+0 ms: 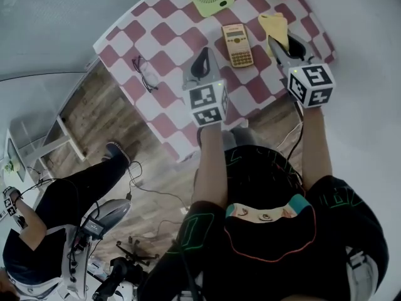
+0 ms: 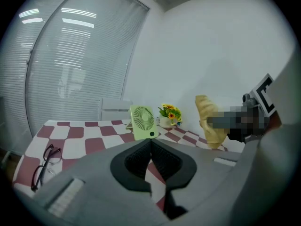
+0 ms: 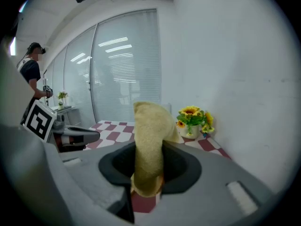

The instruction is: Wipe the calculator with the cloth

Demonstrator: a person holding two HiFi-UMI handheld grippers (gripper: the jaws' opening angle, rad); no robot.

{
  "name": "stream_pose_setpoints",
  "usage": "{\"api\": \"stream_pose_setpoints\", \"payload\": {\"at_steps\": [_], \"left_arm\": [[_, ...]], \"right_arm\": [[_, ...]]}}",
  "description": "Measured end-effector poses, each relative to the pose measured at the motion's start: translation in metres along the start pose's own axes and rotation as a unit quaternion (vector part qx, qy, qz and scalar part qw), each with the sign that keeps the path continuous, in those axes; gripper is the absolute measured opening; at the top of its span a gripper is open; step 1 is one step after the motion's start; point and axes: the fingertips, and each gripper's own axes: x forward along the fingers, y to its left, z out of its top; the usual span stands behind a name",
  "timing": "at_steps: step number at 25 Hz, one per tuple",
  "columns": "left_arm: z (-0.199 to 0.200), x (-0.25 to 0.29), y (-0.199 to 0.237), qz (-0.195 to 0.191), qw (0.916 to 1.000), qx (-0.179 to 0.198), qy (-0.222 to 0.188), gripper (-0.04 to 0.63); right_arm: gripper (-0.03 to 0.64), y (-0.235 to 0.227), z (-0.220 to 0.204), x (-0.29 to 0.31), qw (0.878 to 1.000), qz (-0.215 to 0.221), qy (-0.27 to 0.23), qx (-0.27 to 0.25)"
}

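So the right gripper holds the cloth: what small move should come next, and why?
Probably swing the right gripper left and lower it until the cloth meets the calculator. Its jaws clamp the cloth, which hangs just right of the calculator and does not seem to touch it. The left gripper is shut and empty.
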Motion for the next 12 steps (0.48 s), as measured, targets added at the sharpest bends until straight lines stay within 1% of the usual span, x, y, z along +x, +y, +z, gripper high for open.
{"api": "stream_pose_setpoints", "payload": {"at_steps": [3, 7, 10, 12], "left_arm": [[0.008, 0.011, 0.008, -0.006, 1.0000, 0.003, 0.000, 0.009], [0.005, 0.019, 0.016, -0.013, 0.9999, 0.000, 0.009, 0.009], [0.006, 0.023, 0.020, -0.013, 0.9999, -0.002, 0.009, 0.009], [0.010, 0.028, 0.024, -0.007, 0.9999, -0.006, 0.006, 0.009]], "right_arm": [[0.123, 0.003, 0.003, 0.020, 0.999, 0.004, 0.015, -0.039], [0.123, 0.016, -0.001, 0.038, 0.994, 0.028, 0.038, -0.096], [0.123, 0.023, -0.005, 0.052, 0.987, 0.050, 0.062, -0.137], [0.123, 0.027, -0.005, 0.066, 0.979, 0.070, 0.078, -0.175]]}}
